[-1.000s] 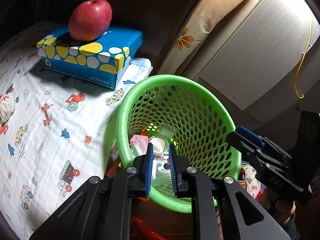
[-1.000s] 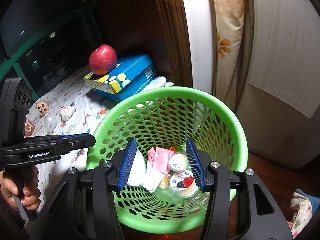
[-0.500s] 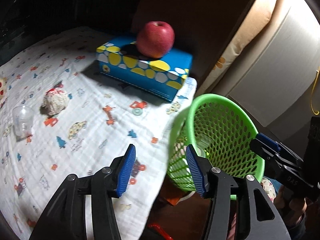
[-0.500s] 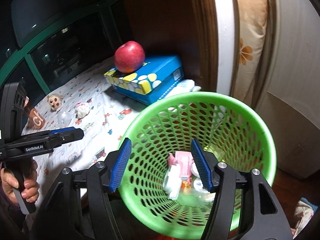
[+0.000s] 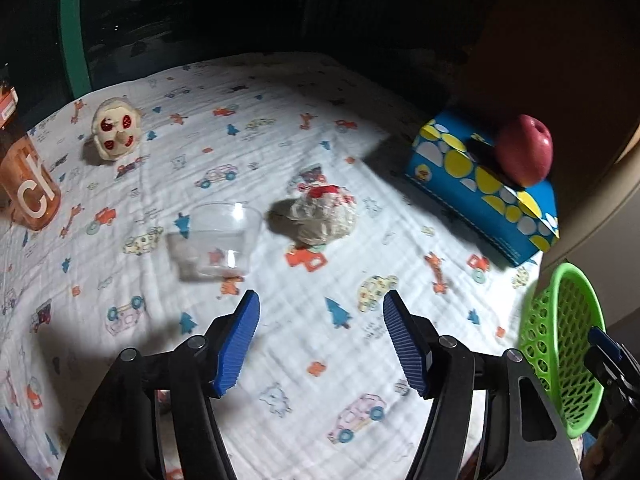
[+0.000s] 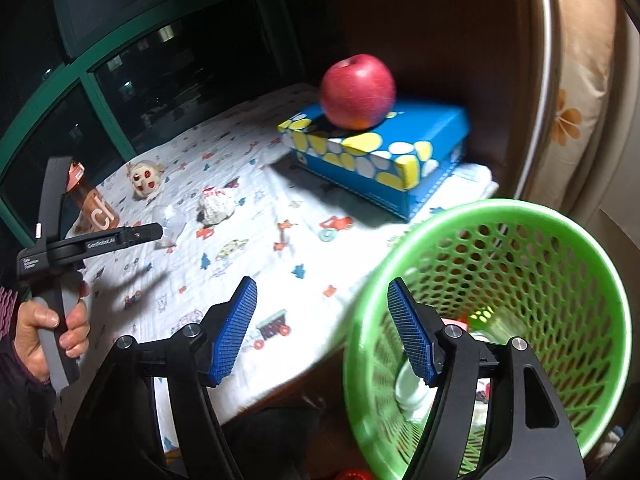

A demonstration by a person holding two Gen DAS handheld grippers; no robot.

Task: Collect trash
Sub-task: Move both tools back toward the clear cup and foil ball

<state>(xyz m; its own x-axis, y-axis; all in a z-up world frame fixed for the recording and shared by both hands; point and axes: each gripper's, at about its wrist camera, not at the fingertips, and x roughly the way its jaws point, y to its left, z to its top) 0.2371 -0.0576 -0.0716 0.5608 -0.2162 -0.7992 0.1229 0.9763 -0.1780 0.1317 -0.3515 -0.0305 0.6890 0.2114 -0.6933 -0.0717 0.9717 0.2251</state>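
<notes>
- while several discarded packets and small tubs already lie at the bottom of the green perforated plastic waste basket (image 6: 520,264), which sits off the table's right end, the collecting looks partly done, not finished.
- two pieces of likely trash are left on the white cartoon-print cloth (image 5: 280,360) covering the table: a clear empty plastic cup (image 5: 216,240) and, just beside it to the right, a crumpled whitish wad of wrapping with red marks (image 5: 324,216).
- the left gripper (image 5: 320,340) hovers over the cloth with its blue ribbed pads spread wide and nothing between them, pointed toward the cup and the wad; either one seems the next pickup.
- the right gripper (image 6: 322,332) hangs near the basket's rim, its pads likewise apart and empty.
- a red apple (image 6: 358,92) rests on a blue box with yellow and white spots (image 6: 384,152) at the far right of the table; neither reads as trash.
- a small cream monkey-face toy (image 5: 116,132) and an orange bottle with white lettering (image 5: 28,184) stand at the far left, well apart from the basket, and probably stay.
</notes>
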